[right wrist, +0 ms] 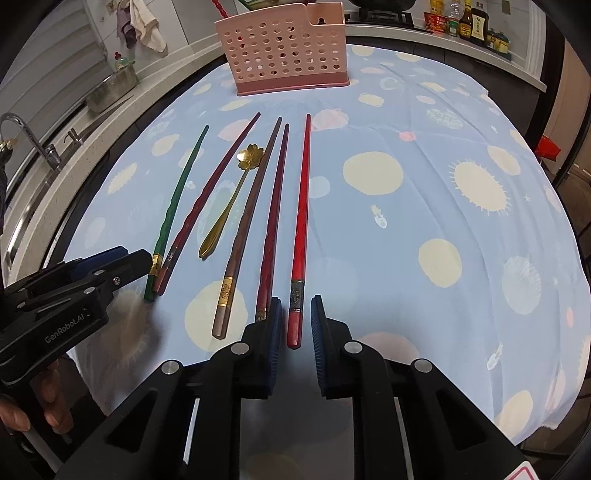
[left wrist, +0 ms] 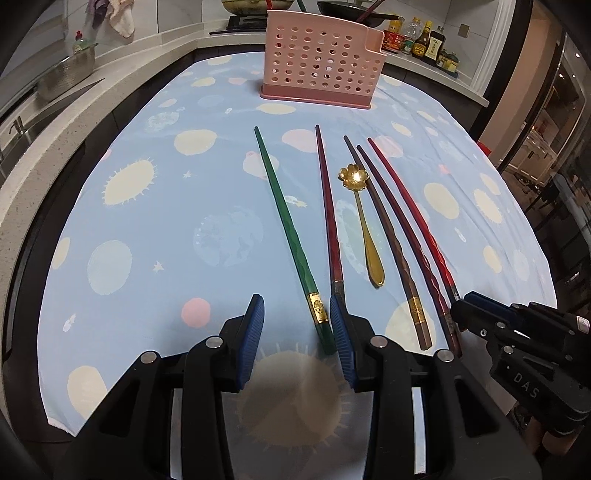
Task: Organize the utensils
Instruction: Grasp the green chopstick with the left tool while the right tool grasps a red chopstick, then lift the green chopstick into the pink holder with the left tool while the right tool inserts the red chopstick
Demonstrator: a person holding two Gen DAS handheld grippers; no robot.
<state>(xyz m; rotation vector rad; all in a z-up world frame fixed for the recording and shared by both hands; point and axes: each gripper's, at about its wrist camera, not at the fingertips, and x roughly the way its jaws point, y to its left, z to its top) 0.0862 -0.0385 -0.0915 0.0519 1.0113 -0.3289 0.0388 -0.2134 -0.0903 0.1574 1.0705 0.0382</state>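
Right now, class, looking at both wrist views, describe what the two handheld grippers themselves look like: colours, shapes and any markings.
Both are matte black plastic frames of angular linkages joined by round silver pivot bolts, ending in two flat fingers with ribbed blue pads. The left gripper carries white "GenRobot.AI" lettering on its side; the right gripper shows embossed "DAS" letters. A bare hand holds the left one. No cables show.

The near butt of the dark red chopstick [left wrist: 330, 206] runs behind the left gripper's [left wrist: 297, 325] right pad in the left wrist view. The maroon chopstick's [right wrist: 272, 218] near end slips behind the right gripper's [right wrist: 295, 325] left pad in the right wrist view. A red utensil [right wrist: 218, 7] standing in the pink perforated caddy [right wrist: 280, 48] is cut off by the top edge there. Labels on the far condiment bottles [left wrist: 417, 38] are too small to read. The pans [left wrist: 354, 11] on the far stove are cropped by the top edge.
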